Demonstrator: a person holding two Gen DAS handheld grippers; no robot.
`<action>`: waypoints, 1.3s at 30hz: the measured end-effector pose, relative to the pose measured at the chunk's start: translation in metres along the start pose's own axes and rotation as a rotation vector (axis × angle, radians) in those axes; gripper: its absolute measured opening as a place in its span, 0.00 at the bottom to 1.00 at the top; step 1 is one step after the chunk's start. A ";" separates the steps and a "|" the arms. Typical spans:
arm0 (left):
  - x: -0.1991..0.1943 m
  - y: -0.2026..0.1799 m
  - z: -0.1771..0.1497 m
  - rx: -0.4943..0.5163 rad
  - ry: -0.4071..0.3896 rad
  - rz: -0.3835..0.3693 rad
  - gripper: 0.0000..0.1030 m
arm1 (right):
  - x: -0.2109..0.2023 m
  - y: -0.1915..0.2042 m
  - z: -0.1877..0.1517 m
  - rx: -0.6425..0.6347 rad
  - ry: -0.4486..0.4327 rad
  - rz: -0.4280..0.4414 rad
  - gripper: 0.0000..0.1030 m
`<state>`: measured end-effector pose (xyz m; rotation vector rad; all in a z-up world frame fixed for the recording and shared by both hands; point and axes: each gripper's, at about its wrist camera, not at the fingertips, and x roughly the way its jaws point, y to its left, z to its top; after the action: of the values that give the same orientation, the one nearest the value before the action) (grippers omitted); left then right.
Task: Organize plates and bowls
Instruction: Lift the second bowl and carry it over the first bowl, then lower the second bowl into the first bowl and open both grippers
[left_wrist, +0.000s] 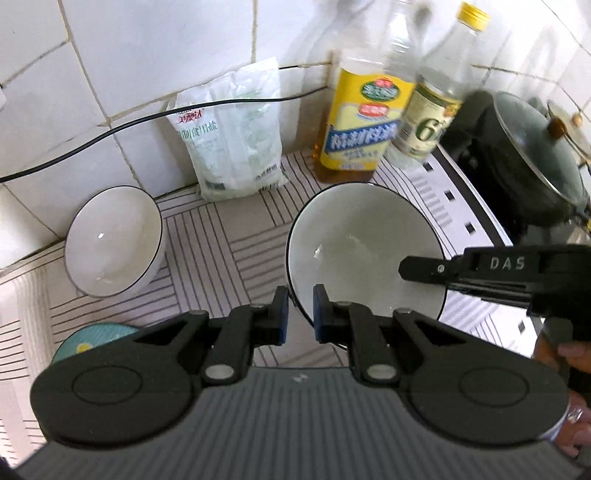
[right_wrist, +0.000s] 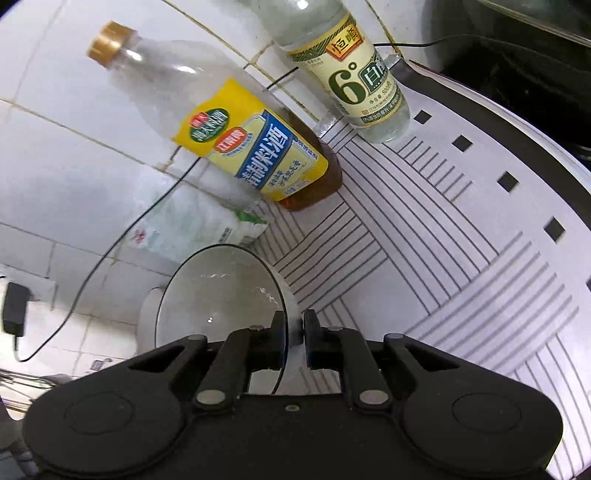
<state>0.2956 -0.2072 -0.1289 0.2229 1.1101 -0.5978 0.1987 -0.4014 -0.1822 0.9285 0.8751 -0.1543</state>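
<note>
"DAS" is printed in pale letters on my right gripper (left_wrist: 404, 266), whose fingers are pinched tight on the rim of the big black-rimmed white bowl (left_wrist: 354, 243). My left gripper (left_wrist: 300, 308) straddles the same bowl's near rim at 6 o'clock; whether its blue pads (left_wrist: 317, 310) actually touch I cannot tell. A smaller glossy bowl (left_wrist: 112, 240) sits at 9 o'clock. At 12, a yellow-labelled cooking-wine bottle (right_wrist: 255, 147) and a "6°" vinegar bottle (right_wrist: 354, 81) stand on the striped mat (right_wrist: 424, 240).
</note>
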 end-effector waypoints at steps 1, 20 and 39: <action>-0.005 -0.002 -0.002 0.005 0.006 0.000 0.11 | -0.005 0.001 -0.002 -0.003 0.000 0.004 0.14; -0.077 -0.018 -0.070 -0.031 0.105 0.061 0.11 | -0.077 -0.001 -0.067 -0.098 0.041 0.098 0.17; -0.039 -0.029 -0.095 -0.136 0.209 0.080 0.12 | -0.055 0.000 -0.095 -0.424 0.063 -0.044 0.17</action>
<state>0.1942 -0.1743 -0.1331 0.2149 1.3321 -0.4326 0.1064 -0.3425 -0.1705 0.5203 0.9410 0.0239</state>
